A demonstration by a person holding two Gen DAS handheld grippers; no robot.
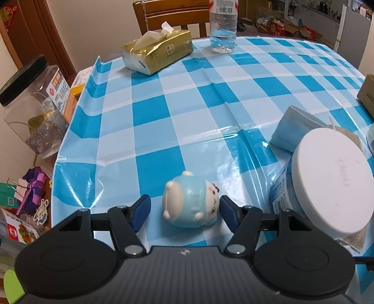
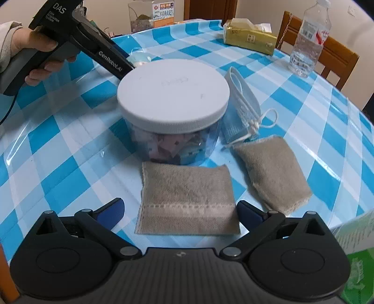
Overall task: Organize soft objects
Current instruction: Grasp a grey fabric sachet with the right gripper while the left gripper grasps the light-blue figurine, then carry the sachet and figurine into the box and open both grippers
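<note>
A small blue and cream squishy animal toy [image 1: 190,203] lies on the blue checked tablecloth [image 1: 187,105] between the fingers of my open left gripper [image 1: 184,210]; the right pad touches or nearly touches it, the left pad stands apart. In the right wrist view a grey folded cloth pouch [image 2: 187,201] lies between the fingers of my open right gripper [image 2: 181,211], both pads apart from it. A second grey pouch [image 2: 272,170] lies to its right. A blue face mask [image 2: 243,110] lies behind it and also shows in the left wrist view [image 1: 294,128].
A clear jar with a white lid [image 2: 173,100] stands mid-table, also in the left wrist view [image 1: 332,182]. A gold tissue pack [image 1: 159,52], a water bottle [image 1: 223,25] and a wooden chair [image 1: 173,14] are at the far side. A black-lidded jar [image 1: 30,103] stands left, off the table.
</note>
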